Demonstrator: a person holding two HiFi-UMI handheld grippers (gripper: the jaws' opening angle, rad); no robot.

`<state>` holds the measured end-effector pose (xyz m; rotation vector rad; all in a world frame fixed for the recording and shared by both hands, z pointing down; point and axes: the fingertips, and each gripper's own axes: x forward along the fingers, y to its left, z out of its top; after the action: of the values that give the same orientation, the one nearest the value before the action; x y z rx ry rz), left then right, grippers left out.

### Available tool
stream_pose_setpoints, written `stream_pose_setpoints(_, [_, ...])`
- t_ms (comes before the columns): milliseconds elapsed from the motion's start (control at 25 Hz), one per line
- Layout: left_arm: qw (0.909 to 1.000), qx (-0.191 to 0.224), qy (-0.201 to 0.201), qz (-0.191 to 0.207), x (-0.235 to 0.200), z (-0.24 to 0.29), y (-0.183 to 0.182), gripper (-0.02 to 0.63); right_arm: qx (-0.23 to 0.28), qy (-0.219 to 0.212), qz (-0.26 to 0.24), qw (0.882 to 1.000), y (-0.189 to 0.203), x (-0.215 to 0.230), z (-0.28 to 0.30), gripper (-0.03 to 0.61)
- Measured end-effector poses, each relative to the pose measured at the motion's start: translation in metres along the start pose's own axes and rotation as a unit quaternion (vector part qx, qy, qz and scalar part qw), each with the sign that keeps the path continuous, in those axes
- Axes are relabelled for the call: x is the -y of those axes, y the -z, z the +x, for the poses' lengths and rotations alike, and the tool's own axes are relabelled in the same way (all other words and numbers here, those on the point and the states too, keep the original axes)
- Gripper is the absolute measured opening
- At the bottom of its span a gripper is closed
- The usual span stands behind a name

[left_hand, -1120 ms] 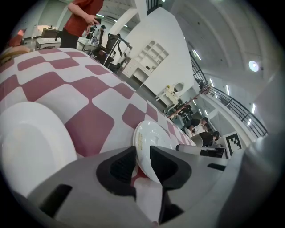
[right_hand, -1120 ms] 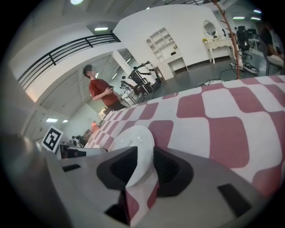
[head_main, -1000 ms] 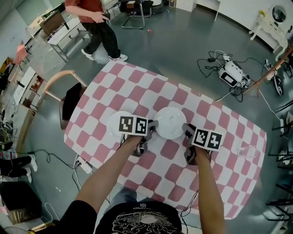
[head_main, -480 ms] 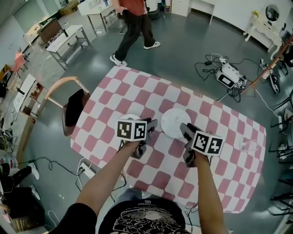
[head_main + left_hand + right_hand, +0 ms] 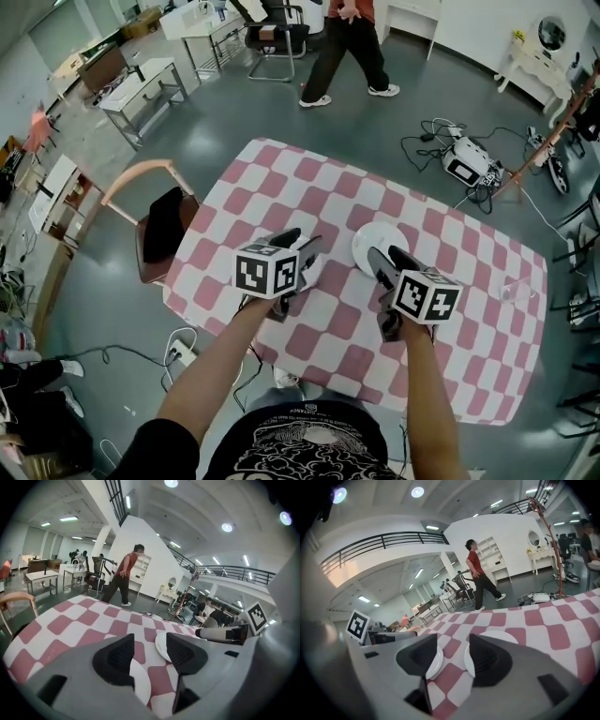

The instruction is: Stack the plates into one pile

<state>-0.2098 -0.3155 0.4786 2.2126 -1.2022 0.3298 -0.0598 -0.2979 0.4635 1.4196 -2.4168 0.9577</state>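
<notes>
A white round plate [image 5: 373,236] lies flat on the pink-checked worktop [image 5: 309,187], a second white plate [image 5: 435,661] beside it. Left claw [image 5: 150,639] and right claw [image 5: 453,639], just opened, are spread, empty.

1. I wear a black T-shirt [image 5: 300,448] with a white print and short sleeves.
2. My left gripper [image 5: 300,243] and right gripper [image 5: 389,259] are grey, with black pads [image 5: 116,659].
3. Behind each one's jaws sits a white cube [image 5: 265,272] with black square markers.
</notes>
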Motion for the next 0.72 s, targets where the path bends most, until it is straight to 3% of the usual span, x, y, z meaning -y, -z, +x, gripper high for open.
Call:
stream_pose_setpoints(360, [0.9988,0.038,-0.009,0.029,-0.035,-0.054,-0.009,0.260,0.024,-0.001,-0.032,0.999,0.001,-0.056,0.001,0.275])
stream_pose_setpoints(720, [0.9990,0.035,0.007,0.025,-0.067,-0.089,-0.003,0.276,0.011,-0.009,-0.032,0.999,0.017,-0.096,0.010,0.310])
